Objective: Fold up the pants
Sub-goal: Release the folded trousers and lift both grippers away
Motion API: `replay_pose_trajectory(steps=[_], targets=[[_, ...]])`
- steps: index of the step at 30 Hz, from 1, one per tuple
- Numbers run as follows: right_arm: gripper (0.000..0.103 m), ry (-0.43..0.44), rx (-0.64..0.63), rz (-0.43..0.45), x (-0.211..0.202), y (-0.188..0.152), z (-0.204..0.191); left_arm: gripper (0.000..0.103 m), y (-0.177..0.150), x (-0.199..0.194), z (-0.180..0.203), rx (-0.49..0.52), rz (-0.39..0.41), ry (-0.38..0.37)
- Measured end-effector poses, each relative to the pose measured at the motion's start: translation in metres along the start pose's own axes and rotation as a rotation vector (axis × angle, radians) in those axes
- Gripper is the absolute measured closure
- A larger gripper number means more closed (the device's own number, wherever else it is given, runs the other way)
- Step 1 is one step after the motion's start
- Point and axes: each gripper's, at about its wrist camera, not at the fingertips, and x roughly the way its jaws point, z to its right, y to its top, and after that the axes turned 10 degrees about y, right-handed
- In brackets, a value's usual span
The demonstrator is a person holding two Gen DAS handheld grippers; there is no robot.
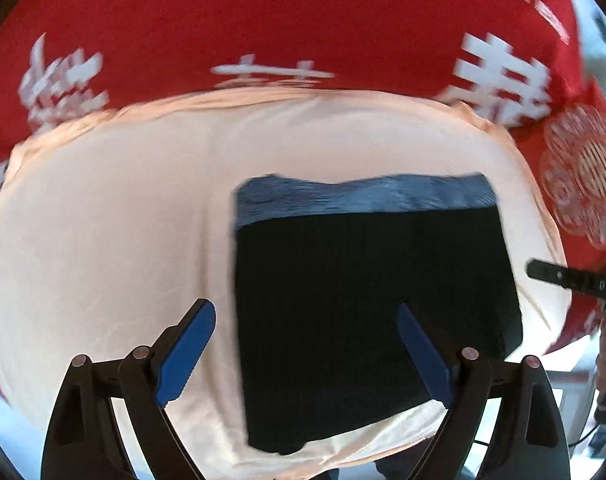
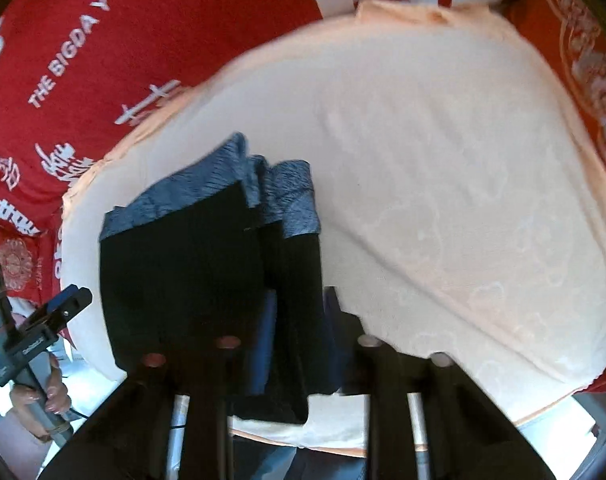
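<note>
The right gripper (image 2: pixel 299 344) is pinching the near edge of the folded black ribbed pants with grey-blue waistband (image 2: pixel 191 264), waistband lying ahead, while the spread left gripper (image 1: pixel 303 356) is hovering empty.

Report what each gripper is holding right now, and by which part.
The left gripper is open and holds nothing. The right gripper is shut on the pants, gripping the near dark folded edge, opposite the blue waistband.

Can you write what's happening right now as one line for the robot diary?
step: folding pants | left hand-held gripper: open above pants | right hand-held gripper: shut on pants edge | surface: cream cloth
</note>
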Motion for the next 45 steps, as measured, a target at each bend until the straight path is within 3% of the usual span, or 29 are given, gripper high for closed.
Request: replay_pose_trajectory(steps=[4, 7, 11, 13, 19, 28, 30, 33, 38, 41, 43, 45], targets=[[0.079, 0.061, -0.031, 0.024, -0.004, -0.007, -0.021, 0.010, 0.005, 0.023, 0.020, 0.033, -0.001, -0.017], [0.079, 0.058, -0.048, 0.000, 0.010, -0.010, -0.032, 0.010, 0.000, 0.051, 0.019, 0.013, -0.053, -0.002], [0.079, 0.035, -0.048, -0.055, 0.042, -0.014, -0.032, 0.009, -0.007, 0.058, 0.030, 0.098, -0.043, 0.046], [0.079, 0.018, -0.066, -0.058, 0.048, -0.015, -0.033, 0.008, -0.006, 0.058, 0.030, 0.090, -0.045, 0.047], [0.079, -0.007, -0.079, -0.079, 0.055, -0.012, -0.035, 0.008, -0.006, 0.051, 0.031, 0.055, -0.086, 0.056], [0.078, -0.051, -0.018, -0.110, 0.041, -0.024, -0.038, 0.008, -0.023, 0.007, 0.011, -0.011, -0.131, 0.063], [0.078, -0.055, 0.002, -0.117, 0.036, -0.030, -0.036, 0.000, -0.027, -0.004, 0.008, -0.011, -0.130, 0.075], [0.078, -0.056, 0.039, -0.124, 0.029, -0.039, -0.035, 0.000, -0.030, -0.019, 0.008, -0.002, -0.125, 0.090], [0.060, -0.067, 0.059, -0.137, 0.019, -0.052, -0.042, 0.000, -0.034, -0.036, 0.010, 0.004, -0.138, 0.098], [0.056, -0.077, 0.053, -0.149, 0.014, -0.058, -0.049, 0.000, -0.037, -0.043, 0.011, 0.004, -0.148, 0.093], [0.044, -0.076, 0.051, -0.154, 0.012, -0.059, -0.053, 0.000, -0.040, -0.048, 0.014, 0.010, -0.150, 0.104], [0.039, -0.077, 0.048, -0.154, 0.007, -0.061, -0.057, 0.000, -0.043, -0.053, 0.016, 0.019, -0.155, 0.118]])
